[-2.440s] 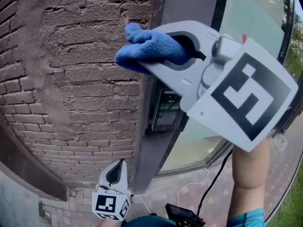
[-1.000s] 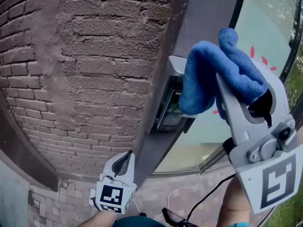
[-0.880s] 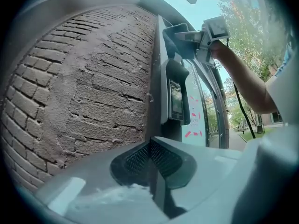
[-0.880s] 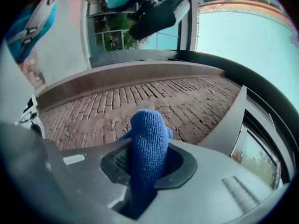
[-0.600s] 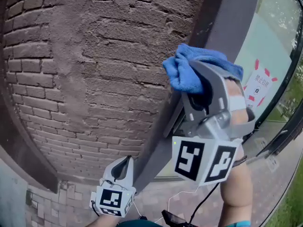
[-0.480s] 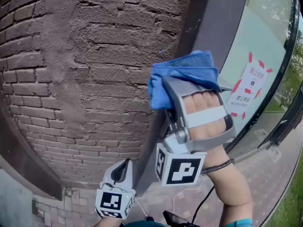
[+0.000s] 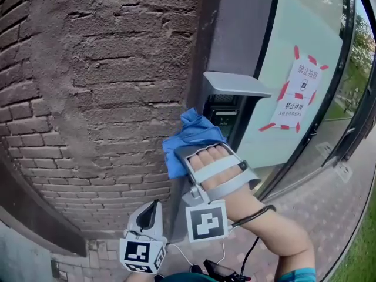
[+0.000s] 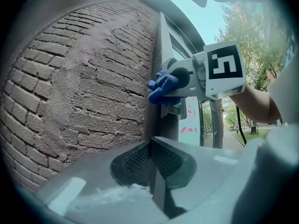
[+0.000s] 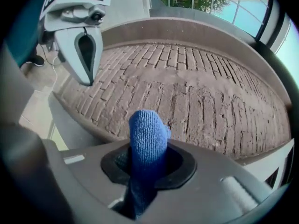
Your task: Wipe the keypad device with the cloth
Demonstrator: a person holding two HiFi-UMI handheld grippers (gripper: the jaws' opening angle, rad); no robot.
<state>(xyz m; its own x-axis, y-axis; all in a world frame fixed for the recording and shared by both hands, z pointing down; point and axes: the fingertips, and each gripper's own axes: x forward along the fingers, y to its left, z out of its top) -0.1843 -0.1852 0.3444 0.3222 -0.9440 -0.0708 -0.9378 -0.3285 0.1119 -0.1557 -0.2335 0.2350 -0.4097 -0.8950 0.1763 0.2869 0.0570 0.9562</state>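
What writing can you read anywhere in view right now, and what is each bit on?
"禁止": this seems to open the top line of the upper white paper notice, stuck with red tape to the glass pane. The characters after it are too blurred to read.
Lower white paper notice: printed, but too blurred to read.
Grey keypad device: no legible label or digits.

I've brought my right gripper (image 7: 187, 153) down from high against the brick wall (image 7: 106, 69), across the keypad device (image 7: 228, 111), to that device's lower left edge. The blue cloth (image 7: 189, 133), which covered the device a second ago, now sits below its hood (image 7: 235, 83), leaving both uncovered. My hand (image 7: 214, 163) has rolled knuckles-up.
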